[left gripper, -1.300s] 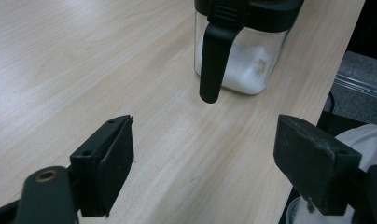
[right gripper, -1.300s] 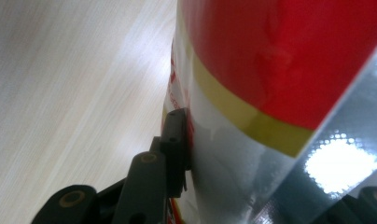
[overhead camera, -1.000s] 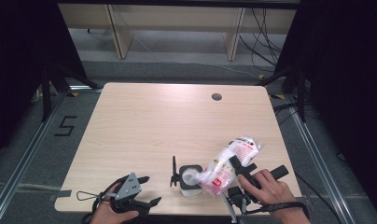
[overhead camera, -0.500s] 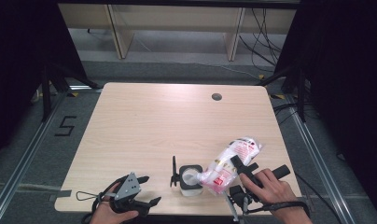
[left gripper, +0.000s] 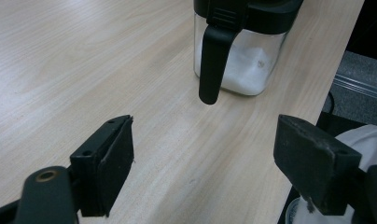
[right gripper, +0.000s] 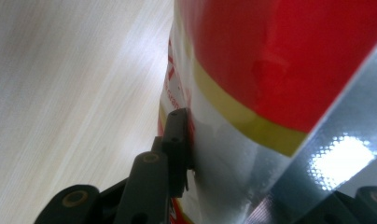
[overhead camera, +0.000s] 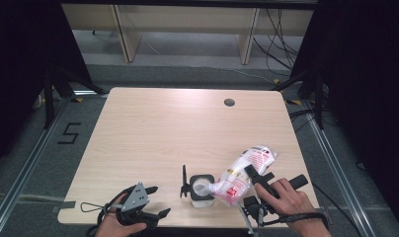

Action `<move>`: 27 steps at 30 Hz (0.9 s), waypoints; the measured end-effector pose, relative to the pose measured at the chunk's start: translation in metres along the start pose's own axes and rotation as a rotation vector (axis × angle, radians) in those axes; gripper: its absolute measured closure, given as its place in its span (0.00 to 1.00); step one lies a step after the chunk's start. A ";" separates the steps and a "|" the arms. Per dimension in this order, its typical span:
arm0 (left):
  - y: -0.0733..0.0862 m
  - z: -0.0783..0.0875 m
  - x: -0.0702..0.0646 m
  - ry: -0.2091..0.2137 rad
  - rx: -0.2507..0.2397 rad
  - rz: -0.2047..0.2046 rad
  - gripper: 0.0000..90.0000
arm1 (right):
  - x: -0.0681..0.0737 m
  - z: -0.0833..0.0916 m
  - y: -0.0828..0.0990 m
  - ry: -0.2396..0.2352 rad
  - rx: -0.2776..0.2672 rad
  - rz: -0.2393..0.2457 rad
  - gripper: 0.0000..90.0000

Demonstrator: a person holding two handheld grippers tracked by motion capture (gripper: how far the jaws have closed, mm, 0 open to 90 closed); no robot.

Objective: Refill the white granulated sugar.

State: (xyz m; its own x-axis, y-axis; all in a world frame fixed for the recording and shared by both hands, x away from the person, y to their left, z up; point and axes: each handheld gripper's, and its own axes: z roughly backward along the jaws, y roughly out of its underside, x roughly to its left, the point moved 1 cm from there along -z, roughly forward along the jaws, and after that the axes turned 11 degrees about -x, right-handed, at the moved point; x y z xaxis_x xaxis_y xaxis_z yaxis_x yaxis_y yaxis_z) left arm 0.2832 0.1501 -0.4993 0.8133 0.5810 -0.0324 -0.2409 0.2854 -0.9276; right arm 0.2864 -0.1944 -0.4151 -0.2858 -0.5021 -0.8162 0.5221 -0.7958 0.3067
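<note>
A white and red plastic bag [overhead camera: 242,173] is tilted with its mouth over a small clear jar [overhead camera: 200,190] that has a black rim and a raised black lid with a handle [overhead camera: 183,181]. White powder lies in the jar [left gripper: 242,56]. My right gripper [overhead camera: 254,177] is shut on the bag; one pad [right gripper: 177,140] presses into the bag's side [right gripper: 270,70]. Near the table's front left edge my left gripper [overhead camera: 155,202] stands open, nothing between its jaws, pointing at the jar from a short way off.
The light wooden table [overhead camera: 178,128] has a round cable hole [overhead camera: 229,102] at the back right. Shelving stands beyond the far edge. Dark curtains hang at both sides. The jar stands close to the table's front edge.
</note>
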 end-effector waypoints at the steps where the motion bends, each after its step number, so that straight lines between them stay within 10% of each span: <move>1: 0.000 0.000 0.000 0.000 -0.005 0.005 0.22 | 0.000 0.000 0.000 0.001 -0.002 -0.007 0.78; 27: -0.001 0.001 0.001 0.003 0.010 -0.014 0.22 | 0.001 0.001 0.000 -0.003 -0.019 -0.033 0.79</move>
State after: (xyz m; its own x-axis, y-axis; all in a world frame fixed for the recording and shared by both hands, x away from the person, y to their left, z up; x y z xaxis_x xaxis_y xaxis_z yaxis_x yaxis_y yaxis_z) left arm 0.2838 0.1515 -0.4983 0.8179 0.5749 -0.0206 -0.2348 0.3010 -0.9243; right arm 0.2855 -0.1952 -0.4152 -0.3057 -0.4771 -0.8239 0.5279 -0.8051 0.2704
